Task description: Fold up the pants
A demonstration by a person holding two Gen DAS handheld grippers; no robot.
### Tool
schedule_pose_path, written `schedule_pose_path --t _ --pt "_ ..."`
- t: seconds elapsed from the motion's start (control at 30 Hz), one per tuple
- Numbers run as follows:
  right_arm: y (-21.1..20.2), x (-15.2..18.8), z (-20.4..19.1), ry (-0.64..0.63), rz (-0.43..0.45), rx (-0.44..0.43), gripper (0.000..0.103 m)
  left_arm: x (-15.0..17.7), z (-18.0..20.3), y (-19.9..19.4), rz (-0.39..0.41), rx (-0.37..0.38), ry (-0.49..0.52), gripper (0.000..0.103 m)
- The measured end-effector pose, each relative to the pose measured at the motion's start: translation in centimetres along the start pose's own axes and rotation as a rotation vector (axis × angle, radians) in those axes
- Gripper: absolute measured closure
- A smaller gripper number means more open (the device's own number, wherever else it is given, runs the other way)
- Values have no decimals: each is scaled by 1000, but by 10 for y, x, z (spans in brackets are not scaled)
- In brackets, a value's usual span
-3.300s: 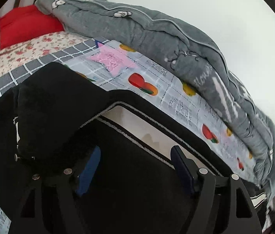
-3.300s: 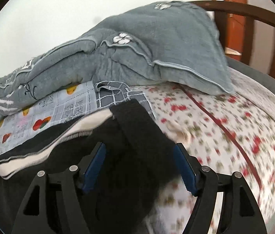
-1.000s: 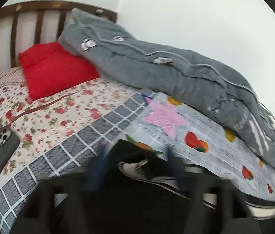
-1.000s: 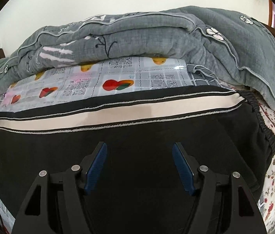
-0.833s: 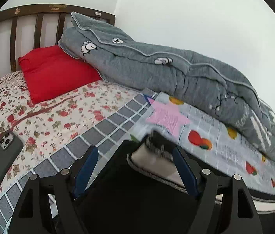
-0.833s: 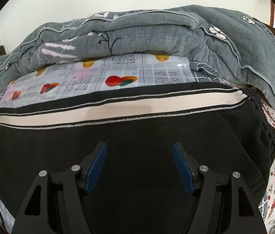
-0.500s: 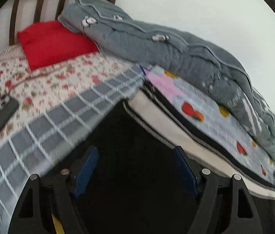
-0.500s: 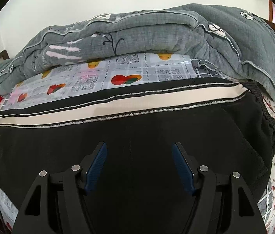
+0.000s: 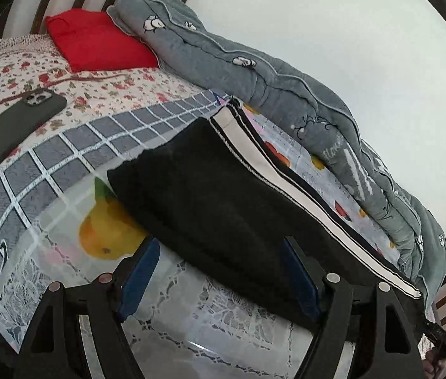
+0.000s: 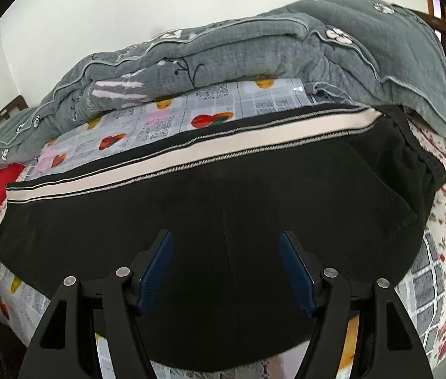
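Black pants (image 9: pixel 223 202) with a white side stripe (image 9: pixel 270 161) lie flat and stretched out on the fruit-print sheet, legs together. My left gripper (image 9: pixel 219 262) is open and empty, hovering over the pants' near edge close to the leg ends. In the right wrist view the pants (image 10: pixel 210 218) fill the middle, with the elastic waistband (image 10: pixel 412 154) at the right. My right gripper (image 10: pixel 226 252) is open and empty just above the black fabric near the waist half.
A grey quilt (image 9: pixel 286 85) is bunched along the wall behind the pants; it also shows in the right wrist view (image 10: pixel 254 47). A red pillow (image 9: pixel 96 44) lies by the headboard. A dark phone (image 9: pixel 17 126) lies on the floral bedspread (image 9: pixel 102 88).
The pants have been spread out flat. My left gripper has pulled back from the leg ends, with the cuff end now lying flat. My right gripper has barely moved.
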State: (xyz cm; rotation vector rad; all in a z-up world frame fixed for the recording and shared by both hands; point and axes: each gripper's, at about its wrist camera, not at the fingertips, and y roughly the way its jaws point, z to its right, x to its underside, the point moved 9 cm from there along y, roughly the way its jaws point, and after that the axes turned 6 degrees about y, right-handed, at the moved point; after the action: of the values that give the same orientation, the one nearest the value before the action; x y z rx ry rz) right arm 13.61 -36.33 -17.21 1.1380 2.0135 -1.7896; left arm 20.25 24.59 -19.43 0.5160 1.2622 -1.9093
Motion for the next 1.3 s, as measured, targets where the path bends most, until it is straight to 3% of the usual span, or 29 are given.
schedule_pose_path --t 0.23,0.33,0.47,0.53,0.6,0.63,0.67,0.77,0.83,0.97,1.13,1.17,1.23,1.27,1.3 --pt "-9 3 12 20 4 33 35 -24 -17 17 25 -34 -61 27" --pt "-10 5 17 26 2 52 35 -29 -31 32 -3 -101 -86 28" --pt "-4 9 19 43 -10 62 35 -34 -39 43 8 -84 -151 31" --pt "0 12 16 46 -20 60 35 -38 -42 46 9 -125 -158 54" --pt "5 13 11 43 -31 56 35 -40 -52 52 -14 -201 -169 94" --pt "6 13 8 39 -34 53 35 -42 -56 51 -23 -215 -168 95" --pt "7 14 7 36 -36 51 35 -47 -54 46 -6 -171 -163 97" --pt "5 14 -1 14 -30 50 35 -61 -47 9 98 -88 -141 97" --pt "4 13 -2 0 -24 61 35 -63 -49 0 117 -75 -152 97" --pt "8 15 0 14 -40 54 35 -35 -64 23 9 -192 -135 97" --pt "11 19 -1 2 -48 54 35 -25 -65 24 -11 -210 -98 91" --pt "12 20 -2 -6 -50 55 35 -24 -63 22 -26 -211 -99 85" --pt "12 19 -4 -24 -44 62 35 -26 -59 17 -27 -245 -83 63" --pt "11 19 -5 -32 -38 61 35 -29 -52 10 3 -271 -49 53" --pt "11 20 -8 -42 -33 56 35 -31 -46 5 30 -277 -19 49"
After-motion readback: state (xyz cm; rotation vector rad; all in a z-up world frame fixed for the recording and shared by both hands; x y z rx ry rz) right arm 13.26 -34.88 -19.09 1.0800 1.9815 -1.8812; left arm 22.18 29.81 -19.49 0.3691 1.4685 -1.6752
